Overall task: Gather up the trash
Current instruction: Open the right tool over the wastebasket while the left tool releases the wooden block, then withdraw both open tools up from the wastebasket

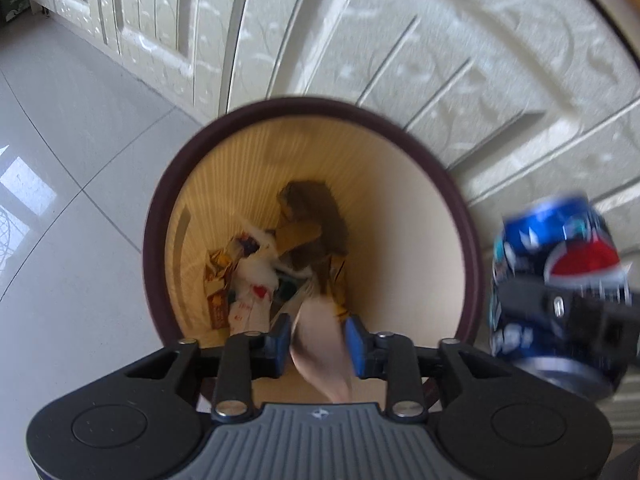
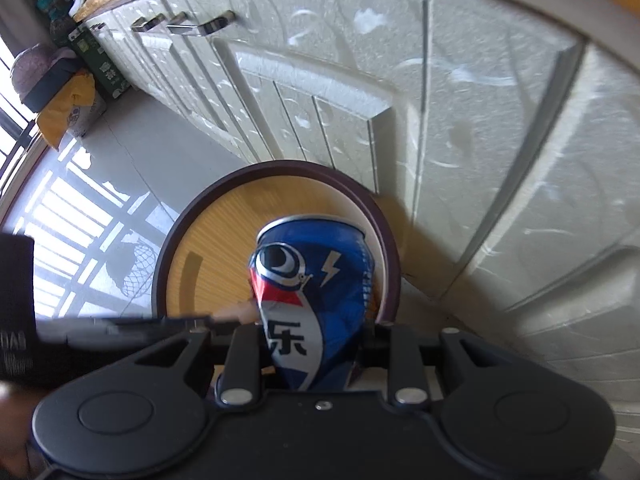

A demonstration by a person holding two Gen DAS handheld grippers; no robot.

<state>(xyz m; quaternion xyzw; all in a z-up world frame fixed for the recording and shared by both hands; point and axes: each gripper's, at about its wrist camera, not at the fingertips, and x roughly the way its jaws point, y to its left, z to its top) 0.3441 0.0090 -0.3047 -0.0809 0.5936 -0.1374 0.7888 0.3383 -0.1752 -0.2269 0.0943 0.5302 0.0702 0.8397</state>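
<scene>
A round bin with a dark brown rim (image 1: 160,208) (image 2: 172,232) and yellow inner wall stands on the floor. Paper scraps and wrappers (image 1: 256,280) lie at its bottom. My left gripper (image 1: 318,326) points down into the bin from above. Its blue pads stand apart, with a blurred pale scrap (image 1: 320,356) loose between them. My right gripper (image 2: 316,340) is shut on a dented blue cola can (image 2: 316,280). In the left wrist view that can (image 1: 560,264) hangs just right of the bin's rim. The left gripper's black body (image 2: 120,324) shows blurred at the right wrist view's left side.
Cream embossed cabinet doors (image 1: 400,40) (image 2: 480,120) rise right behind the bin, metal handles (image 2: 208,26) near their top. Pale glossy floor tiles (image 1: 80,160) spread to the left. A yellow bag (image 2: 68,112) and a green box (image 2: 102,66) sit far off by the window.
</scene>
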